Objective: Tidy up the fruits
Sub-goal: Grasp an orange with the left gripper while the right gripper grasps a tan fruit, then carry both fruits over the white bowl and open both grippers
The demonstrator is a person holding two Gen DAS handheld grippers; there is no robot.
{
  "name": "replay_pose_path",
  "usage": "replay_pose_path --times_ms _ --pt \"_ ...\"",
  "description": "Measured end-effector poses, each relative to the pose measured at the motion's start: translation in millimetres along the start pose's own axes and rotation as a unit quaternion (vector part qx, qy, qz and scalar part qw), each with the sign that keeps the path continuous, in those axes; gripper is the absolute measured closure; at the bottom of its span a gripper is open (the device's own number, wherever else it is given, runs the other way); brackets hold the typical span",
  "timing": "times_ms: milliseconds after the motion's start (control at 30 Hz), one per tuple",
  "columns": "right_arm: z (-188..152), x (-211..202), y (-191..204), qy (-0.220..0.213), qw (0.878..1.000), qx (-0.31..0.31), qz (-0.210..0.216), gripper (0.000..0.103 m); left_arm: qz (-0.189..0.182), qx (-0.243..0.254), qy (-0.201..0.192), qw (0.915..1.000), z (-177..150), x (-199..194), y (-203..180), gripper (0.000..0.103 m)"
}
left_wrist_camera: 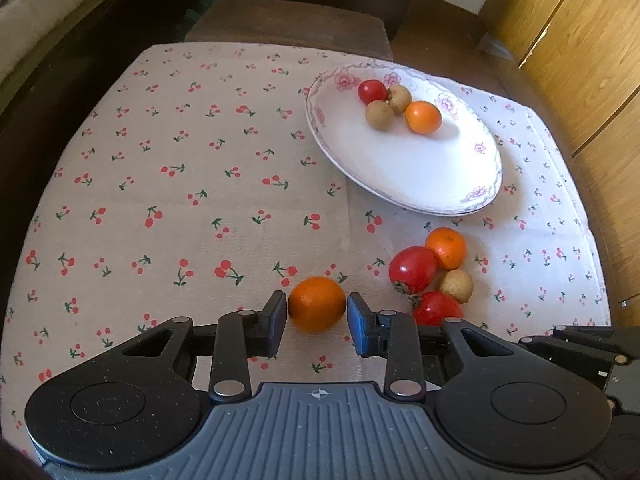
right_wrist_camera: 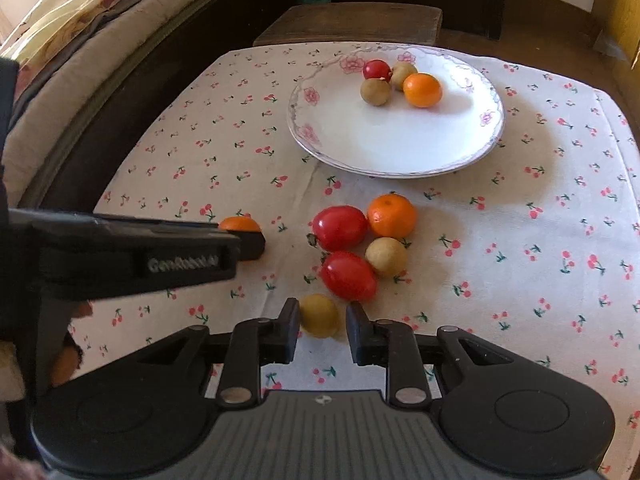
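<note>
My left gripper [left_wrist_camera: 317, 314] is shut on an orange [left_wrist_camera: 316, 304] that rests on the cherry-print cloth; both pads touch its sides. The right wrist view shows that gripper side-on [right_wrist_camera: 248, 244], with the orange [right_wrist_camera: 239, 224] peeking over it. My right gripper [right_wrist_camera: 323, 322] is shut on a small yellow fruit [right_wrist_camera: 319, 316] down on the cloth. A loose cluster lies just beyond: two red tomatoes [right_wrist_camera: 339, 227] [right_wrist_camera: 348, 276], an orange [right_wrist_camera: 392, 216] and a tan fruit [right_wrist_camera: 386, 257]. The white flowered plate [right_wrist_camera: 392, 144] holds a tomato, two brown fruits and an orange [right_wrist_camera: 422, 90].
The table's far edge meets a dark wooden stool [right_wrist_camera: 348, 24]. A cushioned sofa [right_wrist_camera: 80, 40] runs along the left, wooden cabinet doors [left_wrist_camera: 580, 60] along the right. Part of my right gripper's arm [left_wrist_camera: 580, 344] shows at the left wrist view's lower right.
</note>
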State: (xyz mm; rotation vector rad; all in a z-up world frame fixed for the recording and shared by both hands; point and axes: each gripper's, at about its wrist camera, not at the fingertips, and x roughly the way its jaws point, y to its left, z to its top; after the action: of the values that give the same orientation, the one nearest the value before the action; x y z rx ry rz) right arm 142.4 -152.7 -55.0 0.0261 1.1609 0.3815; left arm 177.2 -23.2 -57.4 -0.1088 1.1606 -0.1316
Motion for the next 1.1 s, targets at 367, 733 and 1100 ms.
replay_pose_path --times_ms 367,733,1100 --pt "1 16 13 0.003 0.999 -0.031 -0.024 0.077 -0.005 -0.008 0.005 0.9999 9 15 0 0.061" --pt "-3 -7 7 -0.017 0.999 -0.02 -0.02 0.077 0.006 0.007 0.003 1.0 2 8 -2 0.063" --pt "11 -27 -13 -0.049 0.999 0.01 -0.022 0.077 -0.014 0.006 -0.02 0.9997 8 -9 -11 0.064"
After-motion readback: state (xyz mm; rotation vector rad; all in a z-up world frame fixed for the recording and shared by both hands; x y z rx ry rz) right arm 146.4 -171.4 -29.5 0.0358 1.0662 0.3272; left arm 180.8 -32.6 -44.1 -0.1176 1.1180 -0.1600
